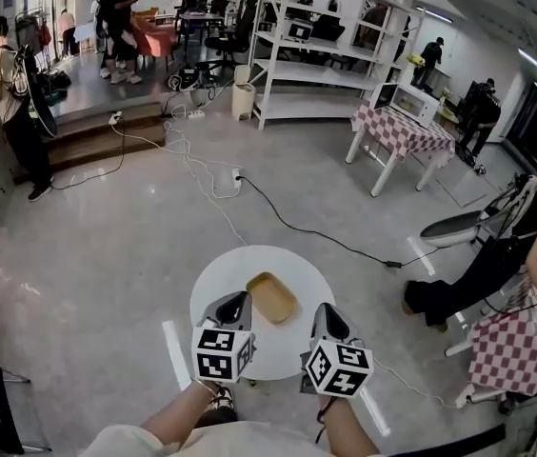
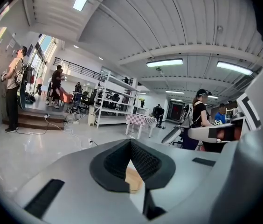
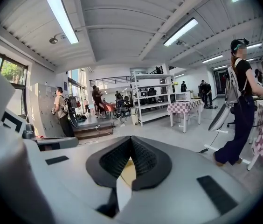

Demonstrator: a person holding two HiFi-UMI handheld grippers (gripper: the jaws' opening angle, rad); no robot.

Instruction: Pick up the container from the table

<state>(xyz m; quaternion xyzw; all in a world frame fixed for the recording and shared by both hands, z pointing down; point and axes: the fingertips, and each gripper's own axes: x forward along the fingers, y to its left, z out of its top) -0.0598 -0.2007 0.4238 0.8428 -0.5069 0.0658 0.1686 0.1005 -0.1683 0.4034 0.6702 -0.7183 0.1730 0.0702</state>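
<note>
Standing near the middle of the round white table [image 1: 278, 260], the shallow tan container [image 1: 271, 297] is found between and just ahead of the two tools. The left gripper [image 1: 236, 305] and the right gripper [image 1: 326, 314] are both held with jaws closed tip to tip, and nothing is gripped. For a sound pick-up, the jaws should be opened before the rim is reached, and one wall should be straddled squarely rather than clipped at a corner. Only a sliver of the container is seen beneath the closed tips in each gripper view. Its depth and contents cannot be made out.
</note>
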